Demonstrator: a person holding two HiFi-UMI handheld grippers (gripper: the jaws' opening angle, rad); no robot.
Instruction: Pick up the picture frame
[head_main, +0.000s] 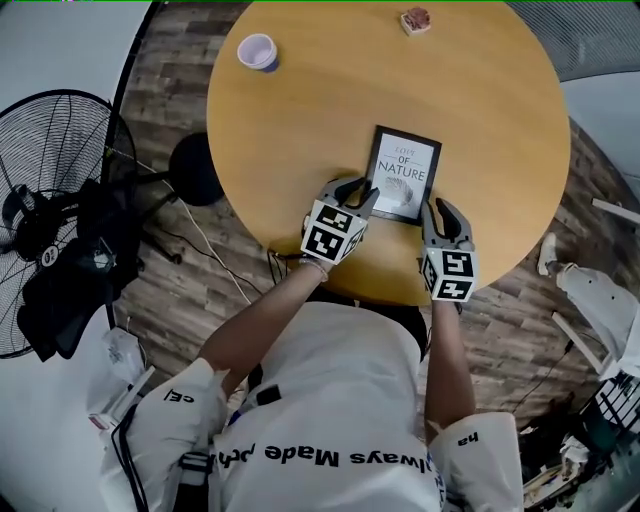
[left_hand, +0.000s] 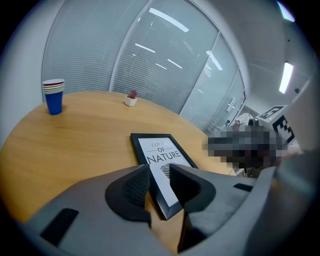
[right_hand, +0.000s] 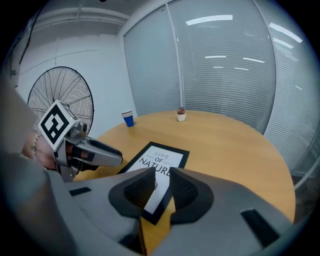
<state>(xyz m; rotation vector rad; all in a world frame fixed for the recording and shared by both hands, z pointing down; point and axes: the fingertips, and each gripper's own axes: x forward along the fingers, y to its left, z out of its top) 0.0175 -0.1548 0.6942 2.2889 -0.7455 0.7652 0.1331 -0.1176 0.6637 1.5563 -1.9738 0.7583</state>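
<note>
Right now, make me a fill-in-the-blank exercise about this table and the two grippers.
The picture frame lies ___ on the round table.
Its biggest printed word is ___.
The left gripper and the right gripper both have their jaws ___.
The lowest cup in the stack of cups is coloured ___.
Missing words: flat; NATURE; apart; blue.

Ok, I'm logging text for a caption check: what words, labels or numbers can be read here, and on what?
"LOVE OF NATURE": print in the picture frame.
"ways Made": person's shirt; the rest is unreadable.
Sleeve lettering: too small to read.
</note>
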